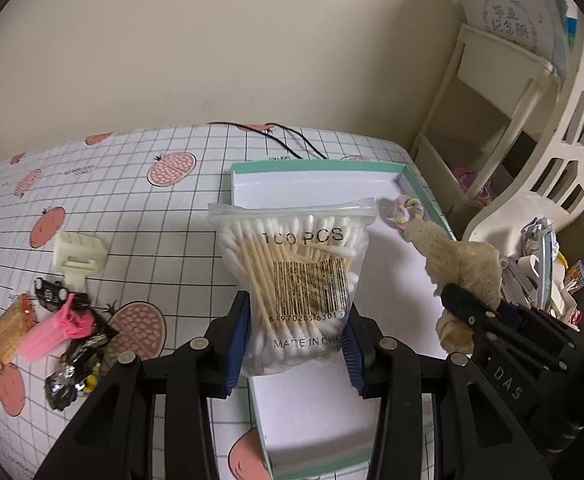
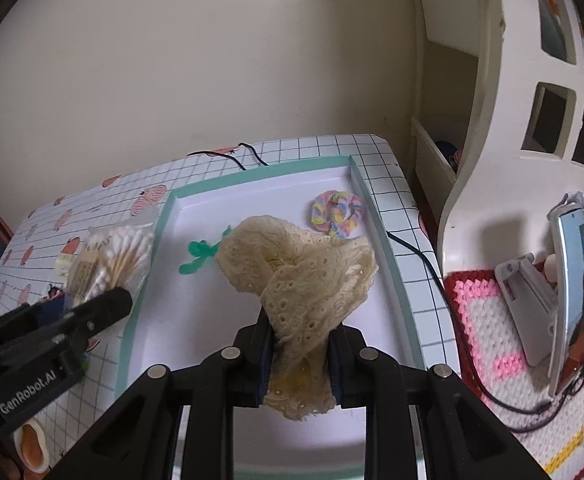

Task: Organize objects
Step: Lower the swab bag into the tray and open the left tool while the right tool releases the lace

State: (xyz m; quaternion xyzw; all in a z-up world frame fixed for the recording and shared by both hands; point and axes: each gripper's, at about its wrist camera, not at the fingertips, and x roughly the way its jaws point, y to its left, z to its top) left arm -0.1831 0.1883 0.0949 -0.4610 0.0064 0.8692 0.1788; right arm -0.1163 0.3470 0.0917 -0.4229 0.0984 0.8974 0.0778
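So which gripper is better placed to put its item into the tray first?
Probably the right gripper. Its lace cloth hangs over the tray floor, near the scrunchie. The left gripper holds the cotton swab bag over the tray's left rim.

Saw table [image 1: 180, 216] under white grid cloth with pink fruit print. On it at my left: cream plastic clip [image 1: 78, 258], pink comb [image 1: 54, 330], dark foil wrappers [image 1: 78, 364], orange packet [image 1: 8, 336], clustered near one another. Teal-rimmed shallow tray [image 2: 387, 248] sat toward right edge. Black cable [image 1: 288, 142] lay along far edge.
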